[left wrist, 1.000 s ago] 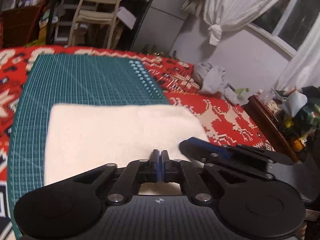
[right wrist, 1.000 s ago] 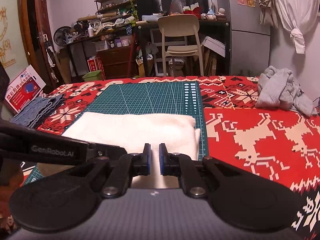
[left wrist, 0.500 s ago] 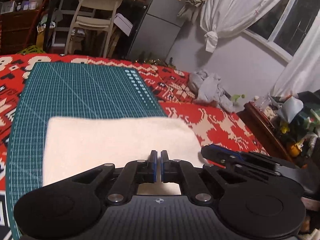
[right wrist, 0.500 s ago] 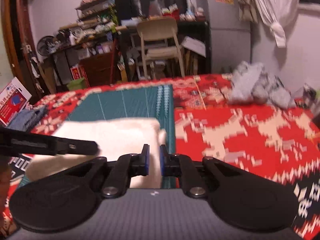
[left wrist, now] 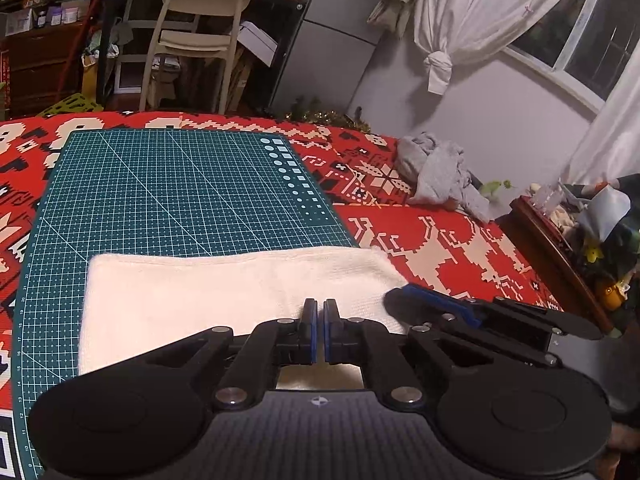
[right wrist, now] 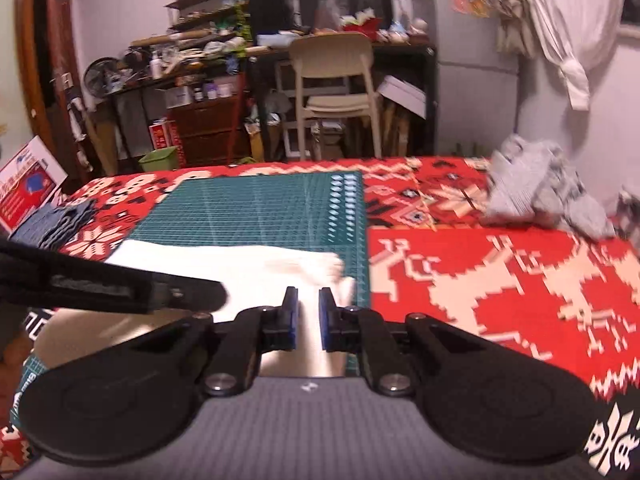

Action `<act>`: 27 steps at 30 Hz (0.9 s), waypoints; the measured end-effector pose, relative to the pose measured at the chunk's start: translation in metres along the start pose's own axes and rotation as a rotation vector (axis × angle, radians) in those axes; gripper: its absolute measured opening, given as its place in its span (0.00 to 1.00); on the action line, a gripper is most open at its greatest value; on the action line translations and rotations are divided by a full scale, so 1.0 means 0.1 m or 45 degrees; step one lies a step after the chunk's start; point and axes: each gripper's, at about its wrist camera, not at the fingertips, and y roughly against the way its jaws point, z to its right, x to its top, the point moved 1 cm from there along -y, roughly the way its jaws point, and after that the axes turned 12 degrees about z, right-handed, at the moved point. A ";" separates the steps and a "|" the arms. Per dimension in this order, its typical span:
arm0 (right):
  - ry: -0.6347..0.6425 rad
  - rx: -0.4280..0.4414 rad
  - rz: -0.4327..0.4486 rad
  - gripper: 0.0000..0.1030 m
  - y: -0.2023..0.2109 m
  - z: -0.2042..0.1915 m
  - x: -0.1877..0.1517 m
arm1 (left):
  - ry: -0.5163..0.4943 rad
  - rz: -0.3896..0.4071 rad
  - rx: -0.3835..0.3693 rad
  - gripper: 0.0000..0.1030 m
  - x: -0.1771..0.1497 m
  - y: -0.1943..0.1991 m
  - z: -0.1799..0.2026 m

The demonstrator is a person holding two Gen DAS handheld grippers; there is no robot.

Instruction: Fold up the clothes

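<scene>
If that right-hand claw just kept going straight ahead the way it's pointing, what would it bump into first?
Most likely the folded white towel, lying right ahead of the right gripper and just below its fingers. If it passes above the towel, the green cutting mat comes next. The blurred picture leaves its height uncertain.

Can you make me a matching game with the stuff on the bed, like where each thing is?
Things:
1. white folded cloth
2. grey crumpled garment
3. blue-grey folded stack
4. cream chair

Places:
A. on the floor beyond the bed, by the cluttered desk
B. on the green cutting mat, right in front of both grippers
C. on the red patterned blanket, far right side
D. at the left edge of the blanket, left of the mat

Pairs: 1-B, 2-C, 3-D, 4-A
</scene>
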 end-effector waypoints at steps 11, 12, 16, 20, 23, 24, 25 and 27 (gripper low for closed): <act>0.023 0.082 0.037 0.10 0.19 -0.11 0.15 | 0.015 0.027 -0.059 0.03 0.03 0.20 0.06; 0.033 0.086 0.028 0.10 0.17 -0.14 0.12 | 0.000 0.026 -0.055 0.02 0.02 0.23 0.08; 0.069 0.095 -0.013 0.08 0.07 -0.27 0.00 | -0.028 0.011 -0.012 0.02 -0.04 0.31 0.02; 0.077 0.102 -0.035 0.06 0.05 -0.29 -0.03 | 0.023 0.012 0.016 0.01 -0.06 0.32 -0.10; 0.067 0.089 -0.042 0.08 0.05 -0.27 0.03 | 0.046 0.035 -0.002 0.01 -0.01 0.31 -0.11; 0.070 0.078 -0.032 0.08 0.04 -0.27 0.05 | 0.042 0.045 -0.013 0.01 0.01 0.29 -0.09; 0.074 0.066 -0.023 0.08 0.03 -0.27 0.06 | 0.040 0.051 -0.032 0.01 0.04 0.26 -0.06; 0.063 0.045 -0.022 0.08 -0.01 -0.25 0.08 | 0.027 0.048 -0.068 0.01 0.08 0.18 0.00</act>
